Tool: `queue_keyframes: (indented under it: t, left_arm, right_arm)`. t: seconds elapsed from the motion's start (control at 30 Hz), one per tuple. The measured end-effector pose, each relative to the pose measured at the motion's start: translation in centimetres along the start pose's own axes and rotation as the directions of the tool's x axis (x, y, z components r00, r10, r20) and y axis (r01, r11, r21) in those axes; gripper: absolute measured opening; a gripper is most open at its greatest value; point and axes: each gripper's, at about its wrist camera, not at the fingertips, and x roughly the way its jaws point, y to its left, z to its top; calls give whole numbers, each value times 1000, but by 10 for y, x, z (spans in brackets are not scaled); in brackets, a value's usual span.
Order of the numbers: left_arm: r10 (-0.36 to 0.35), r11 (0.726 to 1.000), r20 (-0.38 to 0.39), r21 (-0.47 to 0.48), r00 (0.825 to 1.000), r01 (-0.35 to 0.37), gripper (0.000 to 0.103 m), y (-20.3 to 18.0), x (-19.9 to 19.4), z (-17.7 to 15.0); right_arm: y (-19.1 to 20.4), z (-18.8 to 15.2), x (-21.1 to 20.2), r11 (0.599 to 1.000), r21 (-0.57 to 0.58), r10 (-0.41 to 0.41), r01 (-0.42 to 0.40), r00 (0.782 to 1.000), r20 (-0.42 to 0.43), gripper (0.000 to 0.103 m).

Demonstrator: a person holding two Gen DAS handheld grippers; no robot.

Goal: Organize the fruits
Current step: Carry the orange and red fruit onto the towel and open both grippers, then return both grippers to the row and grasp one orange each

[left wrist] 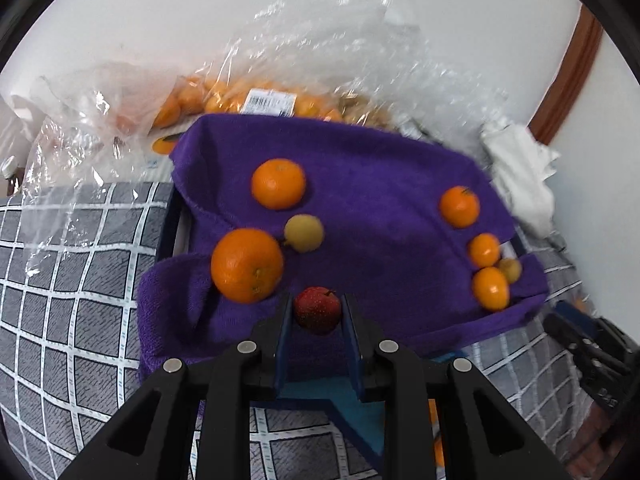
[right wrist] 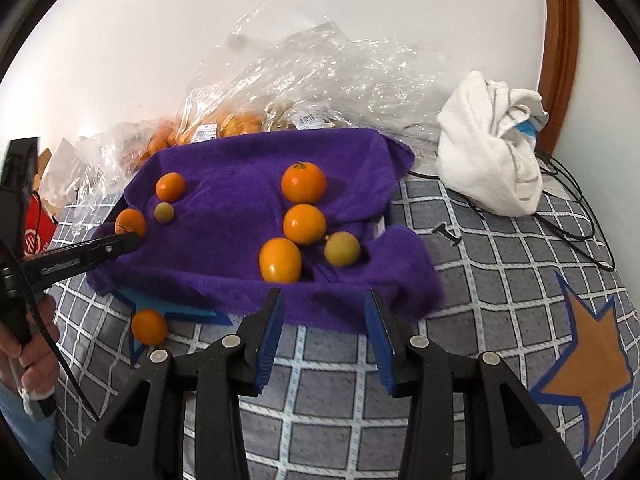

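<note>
My left gripper point(left wrist: 317, 310) is shut on a small red fruit point(left wrist: 318, 309) and holds it over the near edge of the purple towel point(left wrist: 380, 184). Oranges point(left wrist: 247, 265) and small yellow-green fruits point(left wrist: 303, 233) lie on the towel in two loose groups. In the right wrist view the towel point(right wrist: 240, 200) carries several oranges point(right wrist: 304, 224) and yellow-green fruits point(right wrist: 342, 249). My right gripper point(right wrist: 324, 312) is open and empty just before the towel's near edge. The left gripper point(right wrist: 124, 242) reaches in from the left there; the red fruit is hidden.
One orange point(right wrist: 149, 326) lies off the towel on the grey checked bedspread point(right wrist: 500, 248). Clear plastic bags point(left wrist: 248, 100) with more oranges sit behind the towel by the wall. A white cloth bundle point(right wrist: 492, 140) and black cables point(right wrist: 568, 216) lie at the right.
</note>
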Motion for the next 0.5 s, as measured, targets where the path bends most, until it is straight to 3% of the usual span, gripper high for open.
queue_keyframes:
  t: [0.4,0.5]
  left_arm:
    - [45,998,-15,32,999,-45,23,-3,9,2]
    - [4,999,-28,38,1000,-3,33,-2,5,1]
  right_arm:
    - [12,-5,-1,1000,-19,-8,7,1000,-25,41]
    - [17,-3,-5,999,-41,-24,23,999,-23,41]
